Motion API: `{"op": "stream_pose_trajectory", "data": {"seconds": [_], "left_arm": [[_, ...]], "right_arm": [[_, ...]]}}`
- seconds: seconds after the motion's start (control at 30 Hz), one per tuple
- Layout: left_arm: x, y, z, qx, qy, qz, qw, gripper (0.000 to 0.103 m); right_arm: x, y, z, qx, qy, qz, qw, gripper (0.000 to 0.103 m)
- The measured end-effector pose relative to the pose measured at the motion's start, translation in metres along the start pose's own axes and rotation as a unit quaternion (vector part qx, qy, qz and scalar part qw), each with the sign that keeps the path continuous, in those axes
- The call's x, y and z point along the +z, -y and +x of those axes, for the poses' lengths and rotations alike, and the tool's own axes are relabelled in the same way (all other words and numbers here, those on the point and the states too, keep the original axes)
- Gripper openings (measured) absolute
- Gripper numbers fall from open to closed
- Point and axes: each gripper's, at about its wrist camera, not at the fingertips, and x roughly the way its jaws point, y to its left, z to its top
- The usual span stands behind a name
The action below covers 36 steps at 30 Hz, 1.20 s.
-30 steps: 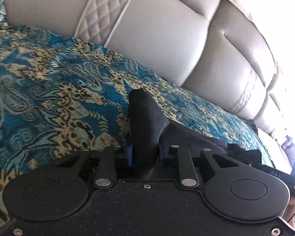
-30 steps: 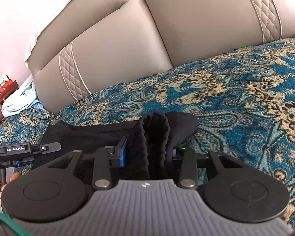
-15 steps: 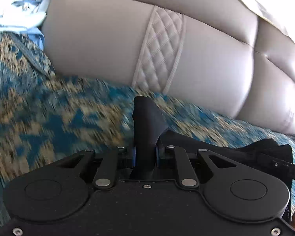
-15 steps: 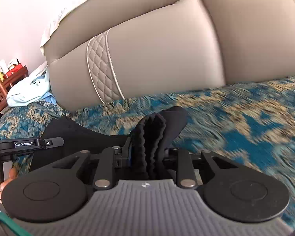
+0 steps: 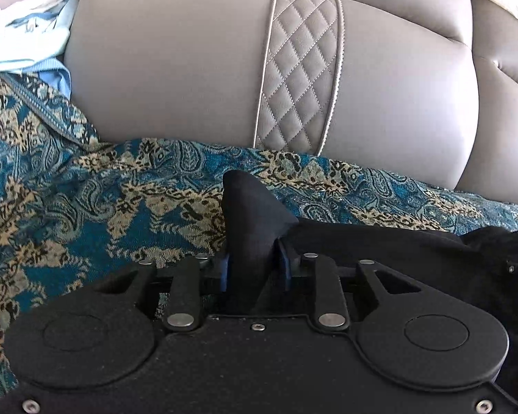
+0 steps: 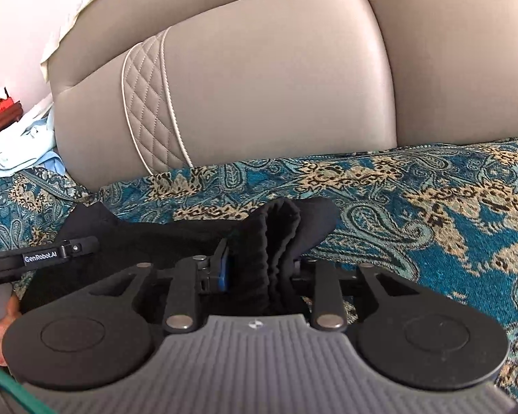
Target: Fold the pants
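Black pants (image 5: 380, 241) over the patterned blanket (image 5: 86, 207), one bunched edge clamped in each gripper, left (image 5: 253, 269) and right (image 6: 259, 276).

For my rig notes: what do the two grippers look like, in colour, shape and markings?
The left gripper has a matte black body, two round discs, black link bars with silver pins, and blue finger pads. The right gripper has the same black discs and bars, but a grey ribbed plate with a small logo. Seen from the right camera, the left one carries a white "GenRobot.AI" label.

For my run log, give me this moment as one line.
left gripper: shut on black pants | right gripper: shut on black pants | surface: patterned blue cover
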Motion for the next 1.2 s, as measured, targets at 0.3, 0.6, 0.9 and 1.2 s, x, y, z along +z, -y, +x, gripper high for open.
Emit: {"op": "stream_pose_trajectory", "data": {"seconds": [0.3,0.6,0.9,1.2], "left_arm": [[0.000,-0.005,0.007,0.008,-0.005,-0.024,0.9997,0.041],[-0.007,-0.007,-0.033,0.026,-0.029,-0.016,0.9991,0.082],[-0.056,0.006,-0.127,0.017,0.023,0.048,0.9985,0.092],[-0.133,0.019,-0.178,0.028,0.035,0.092,0.9947,0.093]], "right_arm": [[-0.001,0.003,0.006,-0.015,-0.003,0.004,1.000,0.063],[0.001,-0.016,-0.041,-0.050,0.006,-0.016,0.999,0.089],[-0.050,-0.040,-0.112,-0.078,0.054,-0.025,0.995,0.101],[-0.128,-0.061,-0.156,-0.099,0.091,-0.041,0.990,0.103]]}}
